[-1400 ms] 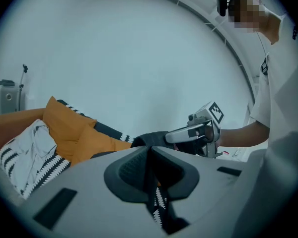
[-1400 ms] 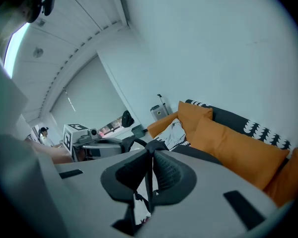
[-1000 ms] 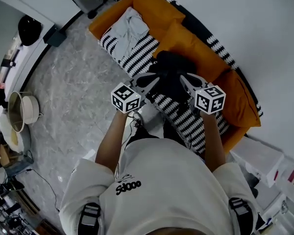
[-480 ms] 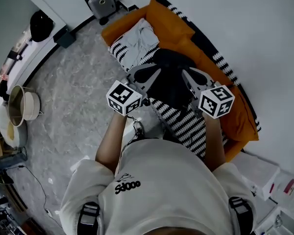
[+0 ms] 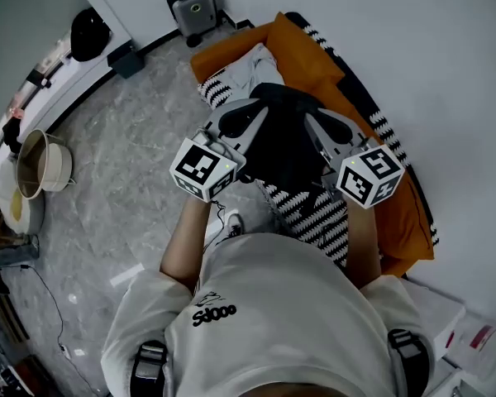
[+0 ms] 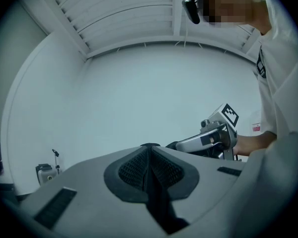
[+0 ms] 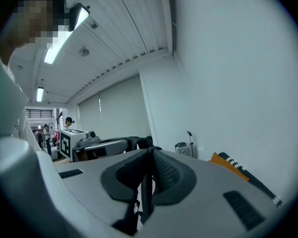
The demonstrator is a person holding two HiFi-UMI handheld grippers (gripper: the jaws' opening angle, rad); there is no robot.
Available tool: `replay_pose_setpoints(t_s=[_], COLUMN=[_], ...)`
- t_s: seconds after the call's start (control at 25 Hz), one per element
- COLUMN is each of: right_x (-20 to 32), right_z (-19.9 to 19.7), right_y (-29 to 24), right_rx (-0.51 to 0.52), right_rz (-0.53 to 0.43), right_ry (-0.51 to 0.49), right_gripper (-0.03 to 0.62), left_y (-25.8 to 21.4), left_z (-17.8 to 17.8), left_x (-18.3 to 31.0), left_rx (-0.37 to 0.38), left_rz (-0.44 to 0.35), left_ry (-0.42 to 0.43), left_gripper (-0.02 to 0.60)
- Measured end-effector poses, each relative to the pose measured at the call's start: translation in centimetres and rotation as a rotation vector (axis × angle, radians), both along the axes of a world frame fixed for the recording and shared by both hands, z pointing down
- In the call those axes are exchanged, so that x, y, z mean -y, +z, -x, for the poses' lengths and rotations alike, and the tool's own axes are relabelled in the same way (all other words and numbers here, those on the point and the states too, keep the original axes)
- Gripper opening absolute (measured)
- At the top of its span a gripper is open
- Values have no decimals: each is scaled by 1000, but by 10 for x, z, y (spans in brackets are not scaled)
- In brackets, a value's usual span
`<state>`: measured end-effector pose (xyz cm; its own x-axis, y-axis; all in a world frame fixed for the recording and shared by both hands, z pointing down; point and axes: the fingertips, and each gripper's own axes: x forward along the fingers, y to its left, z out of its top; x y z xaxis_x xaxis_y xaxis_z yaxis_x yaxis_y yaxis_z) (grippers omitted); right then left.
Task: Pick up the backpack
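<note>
Both left gripper (image 5: 250, 114) and right gripper (image 5: 314, 122) jaws clench the backpack (image 5: 285, 143), hanging top-up.

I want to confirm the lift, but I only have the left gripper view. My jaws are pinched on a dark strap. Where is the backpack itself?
Observer: In the head view the black backpack hangs between the left gripper and the right gripper, over the orange sofa.
Operator: Is the right one gripping too?
Observer: Yes. The right gripper view shows its jaws shut on a dark strap.
Operator: What lies under the bag?
Observer: The sofa's black-and-white striped cover. From above I can't tell whether the bag's bottom is clear of it.
</note>
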<state>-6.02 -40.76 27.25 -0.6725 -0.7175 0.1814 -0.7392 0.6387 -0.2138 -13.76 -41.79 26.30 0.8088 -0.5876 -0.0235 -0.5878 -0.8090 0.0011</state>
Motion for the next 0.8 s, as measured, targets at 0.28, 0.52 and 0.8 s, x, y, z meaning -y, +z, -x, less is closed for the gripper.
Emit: replay_pose_setpoints(t_s=[0.28,0.52,0.8], right_x=[-3,-8,-18], right_z=[36,55,76], right_y=[-41,-69,-86], right_rx=[-11,-4,-25], right_rz=[-66,-161,-222], right_ry=[-83,-112,-162], right_gripper=[55,54,54], left_y=[-36,-64,-83], left_z=[36,54,70], left_x=[-9,-19,-29], left_rx=[-10,-9,-9], left_rz=[-63,-118,-150], left_ry=[-71,-112,-141], left_gripper=[38,38,38])
